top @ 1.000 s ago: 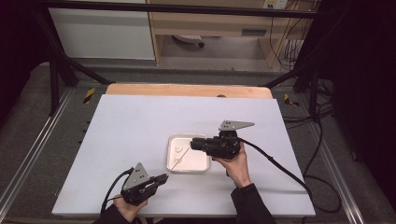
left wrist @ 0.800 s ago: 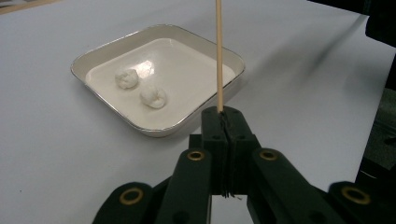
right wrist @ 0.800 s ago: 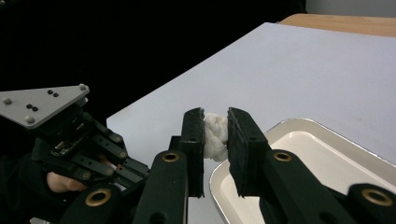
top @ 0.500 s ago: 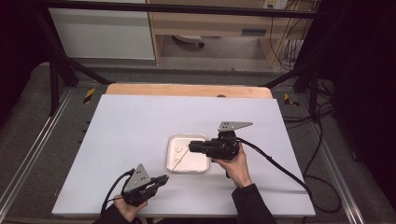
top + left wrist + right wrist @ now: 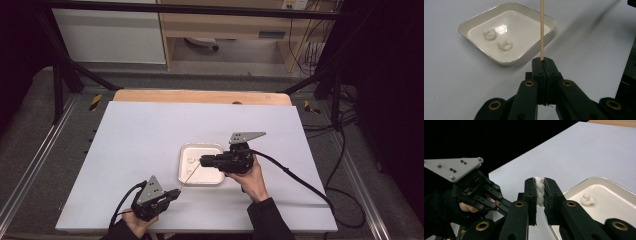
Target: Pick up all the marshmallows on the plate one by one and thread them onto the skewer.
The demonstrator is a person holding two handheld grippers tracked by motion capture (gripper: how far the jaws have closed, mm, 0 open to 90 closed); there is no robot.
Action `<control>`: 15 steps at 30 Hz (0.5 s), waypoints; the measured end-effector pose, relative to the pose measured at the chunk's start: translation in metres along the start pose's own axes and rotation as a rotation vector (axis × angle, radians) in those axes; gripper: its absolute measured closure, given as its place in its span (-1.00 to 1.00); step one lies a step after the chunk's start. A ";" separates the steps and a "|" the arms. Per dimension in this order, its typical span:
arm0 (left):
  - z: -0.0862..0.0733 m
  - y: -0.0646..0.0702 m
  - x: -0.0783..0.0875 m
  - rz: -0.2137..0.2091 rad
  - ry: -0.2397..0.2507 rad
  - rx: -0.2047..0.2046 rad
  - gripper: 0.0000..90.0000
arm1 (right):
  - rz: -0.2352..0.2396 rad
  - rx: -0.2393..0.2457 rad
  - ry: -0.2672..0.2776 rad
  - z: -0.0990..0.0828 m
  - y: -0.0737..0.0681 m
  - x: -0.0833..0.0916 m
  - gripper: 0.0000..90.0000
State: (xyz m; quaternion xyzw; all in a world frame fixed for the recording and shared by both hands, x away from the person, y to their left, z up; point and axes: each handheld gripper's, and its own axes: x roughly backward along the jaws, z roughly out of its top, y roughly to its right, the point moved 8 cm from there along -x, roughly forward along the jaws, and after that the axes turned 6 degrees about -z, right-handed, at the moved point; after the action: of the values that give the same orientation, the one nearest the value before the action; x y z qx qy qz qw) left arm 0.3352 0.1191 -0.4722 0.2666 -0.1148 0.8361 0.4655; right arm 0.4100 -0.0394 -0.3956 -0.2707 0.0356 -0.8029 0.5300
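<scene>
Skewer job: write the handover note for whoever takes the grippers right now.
Left gripper: shut on the wooden skewer, near the table's front edge, with the stick pointing toward the white tray.
Right gripper: shut on one white marshmallow-like piece, held over the tray's right side.
Tray: two more white pieces lie in it.
Done: skewer gripped, one piece picked up.
Left, as it looks: nothing is on the skewer yet; probably push the held piece onto its tip, then the other two.

A tray (image 5: 186,176) sat on the table (image 5: 150,135), right of centre, with two lumps (image 5: 497,38) in it. The right gripper (image 5: 202,160) hung over it; the left gripper (image 5: 176,191) lay before it, leftward.
</scene>
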 end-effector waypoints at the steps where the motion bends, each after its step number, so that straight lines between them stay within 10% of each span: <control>1: 0.000 0.000 0.000 0.002 0.001 -0.001 0.98 | 0.000 0.008 -0.009 -0.001 0.000 0.000 0.82; 15: 0.000 0.002 -0.001 0.009 -0.019 -0.010 0.98 | 0.022 0.016 -0.040 -0.007 -0.003 -0.002 0.83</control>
State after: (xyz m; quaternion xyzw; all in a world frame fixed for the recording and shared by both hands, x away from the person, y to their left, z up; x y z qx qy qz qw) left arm 0.3343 0.1176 -0.4726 0.2717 -0.1244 0.8351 0.4619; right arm 0.4048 -0.0378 -0.4016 -0.2822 0.0215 -0.7916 0.5416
